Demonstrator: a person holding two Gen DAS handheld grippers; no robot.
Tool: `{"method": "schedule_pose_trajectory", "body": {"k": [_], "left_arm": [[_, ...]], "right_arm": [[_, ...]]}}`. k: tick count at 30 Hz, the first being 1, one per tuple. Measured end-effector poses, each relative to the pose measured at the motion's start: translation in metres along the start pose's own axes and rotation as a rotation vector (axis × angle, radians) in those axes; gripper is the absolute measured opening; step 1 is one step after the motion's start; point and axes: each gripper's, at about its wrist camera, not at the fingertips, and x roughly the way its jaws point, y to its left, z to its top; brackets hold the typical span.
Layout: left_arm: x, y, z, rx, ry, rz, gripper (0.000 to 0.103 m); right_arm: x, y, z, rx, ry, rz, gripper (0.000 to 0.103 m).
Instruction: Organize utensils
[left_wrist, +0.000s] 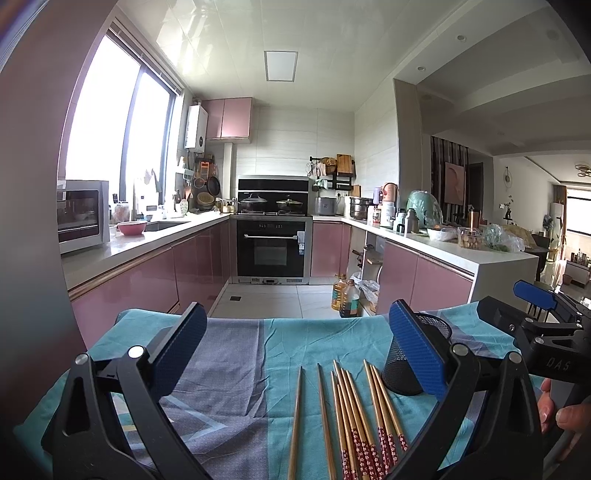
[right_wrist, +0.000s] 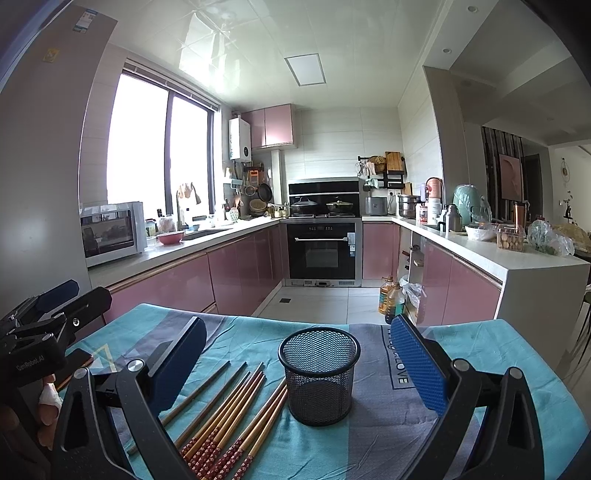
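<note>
Chopsticks (right_wrist: 236, 413) lay loose in a rough fan at lower centre of the right wrist view, on the cloth-covered counter (right_wrist: 391, 417), just left of the mesh cup (right_wrist: 319, 380); none in the cup as far as the mesh showed. Judgement: light, stiff, thin, smooth wood, so they would roll or pivot in a pinch; best taken near mid-length, across the shaft, one or two at a time. Cup was light too and could tip if bumped. Left hand-held gripper (left_wrist: 295, 350) was spread wide, empty, above the chopsticks (left_wrist: 351, 417). Right hand-held gripper (right_wrist: 306, 362) was also spread, empty, framing the cup. Right view showed the cup's open rim; left view hid most of the cup (left_wrist: 413, 354) behind a finger, but showed the person's hand (left_wrist: 561, 413) at lower right.
</note>
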Motion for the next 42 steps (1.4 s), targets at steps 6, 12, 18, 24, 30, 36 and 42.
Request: {"method": "schedule_pose_trajectory", "body": {"k": [6,12,18,24,30,36,42], "left_arm": [[0.001,0.0,-0.001,0.0,0.007,0.0,0.097],[0.002,0.0,-0.001,0.004,0.01,0.002,0.097],[0.004,-0.001,-0.002,0.006,0.016,0.0,0.097],[0.007,-0.002,-0.003,0.009,0.024,-0.002,0.097],[0.011,-0.002,-0.006,0.012,0.05,-0.008,0.097],[0.026,0.006,-0.015,0.013,0.126,-0.02,0.097],[0.057,0.018,-0.041,0.059,0.289,-0.017,0.09]], "right_arm": [[0.002,0.0,-0.001,0.002,0.004,0.003,0.097],[0.003,0.0,-0.002,0.002,0.005,0.004,0.097],[0.003,0.0,-0.002,0.004,0.006,0.004,0.097],[0.005,0.001,-0.003,0.004,0.014,0.005,0.097],[0.01,0.002,-0.005,0.007,0.036,0.018,0.097],[0.016,0.004,-0.012,0.002,0.098,0.048,0.097],[0.046,0.013,-0.043,-0.031,0.319,0.106,0.086]]}}
